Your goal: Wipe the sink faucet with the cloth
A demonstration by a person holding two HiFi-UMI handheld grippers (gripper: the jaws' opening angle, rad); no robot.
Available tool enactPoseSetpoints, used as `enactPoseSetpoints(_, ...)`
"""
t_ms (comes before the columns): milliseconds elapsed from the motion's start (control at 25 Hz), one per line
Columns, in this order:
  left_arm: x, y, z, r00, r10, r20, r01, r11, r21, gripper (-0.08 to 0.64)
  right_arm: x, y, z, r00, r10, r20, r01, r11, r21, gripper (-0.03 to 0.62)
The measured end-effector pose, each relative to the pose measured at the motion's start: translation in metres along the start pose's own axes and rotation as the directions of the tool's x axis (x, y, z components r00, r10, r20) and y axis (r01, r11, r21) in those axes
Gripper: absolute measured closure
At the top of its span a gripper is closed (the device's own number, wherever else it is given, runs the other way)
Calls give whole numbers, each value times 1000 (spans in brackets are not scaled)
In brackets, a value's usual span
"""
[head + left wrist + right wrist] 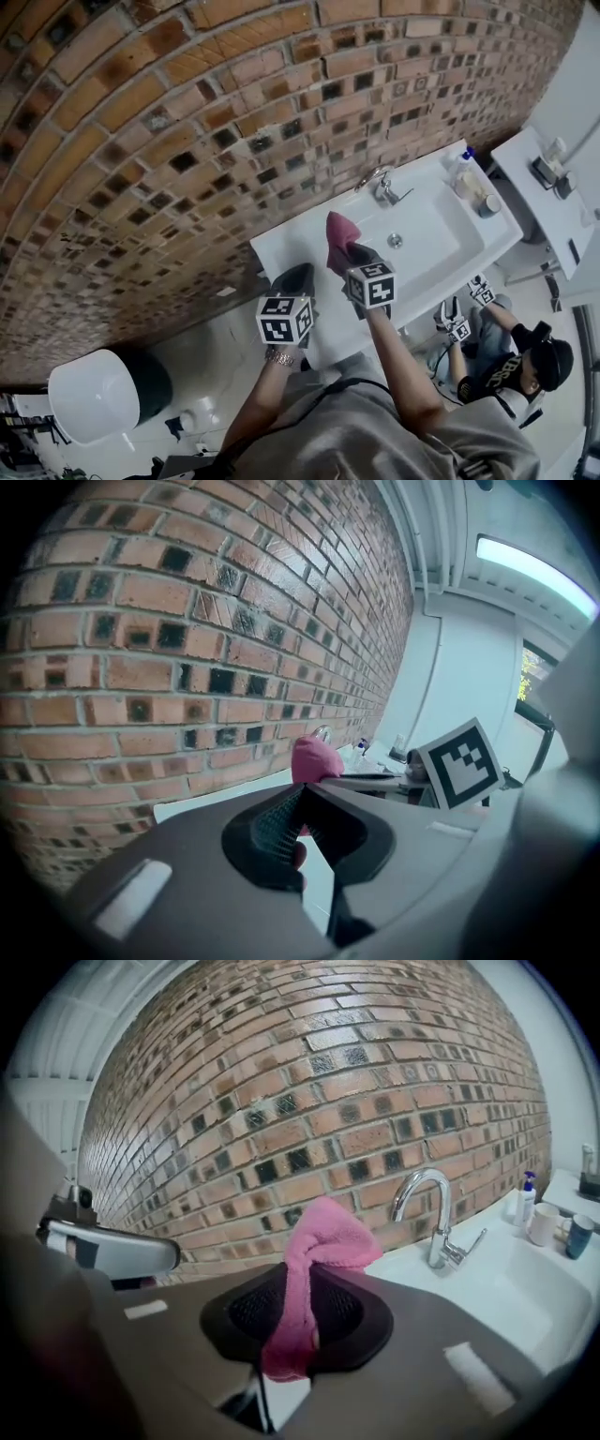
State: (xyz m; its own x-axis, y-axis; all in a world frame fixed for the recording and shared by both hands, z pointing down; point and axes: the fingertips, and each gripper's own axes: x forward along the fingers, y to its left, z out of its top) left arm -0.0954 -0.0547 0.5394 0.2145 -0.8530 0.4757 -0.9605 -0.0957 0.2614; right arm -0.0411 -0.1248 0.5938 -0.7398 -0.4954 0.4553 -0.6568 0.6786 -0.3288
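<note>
1. The white rectangular ceramic sink (281, 246) stands against the red-brown brick wall (187, 122).
2. The curved chrome faucet (380, 184) sits on the sink's rear edge.
3. The white plastic spray bottle (459, 167) stands at the sink's right end.
4. The pink terry cloth (337, 234) sits between the right gripper's (345, 255) jaws, left of the faucet.

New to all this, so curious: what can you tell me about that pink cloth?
The pink cloth looks soft and fuzzy, like towelling, with a stitched edge. It is bunched up and pinched in the right gripper, whose jaws are shut on its middle: a folded lump stands above them, a tail hangs below. It is held over the white sink, apart from the faucet.
</note>
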Motion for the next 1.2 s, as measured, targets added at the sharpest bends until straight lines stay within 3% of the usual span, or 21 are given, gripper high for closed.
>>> enactPoseSetpoints(200,-44,-8,-10,999,-36,27,35,999,26,541,-44,41,-24,999,-51,19,50,999,21,520)
enactPoseSetpoints(360,-94,-15,-48,997,-79,19,78,996,37,541,-86,82,-57,994,-99,46,96,993,66,520)
enactPoseSetpoints(640,-150,-26,-102,994,-106,-5,106,994,11,541,-140,150,-103,994,-102,40,100,994,46,520)
enactPoseSetpoints(840,-161,-39,-96,995,-97,10,97,995,36,540,-157,170,-95,996,-76,54,78,996,-33,522)
enactPoseSetpoints(1200,-161,-70,-77,995,-72,65,67,994,82,540,-192,162,-73,990,-65,127,70,997,-33,522)
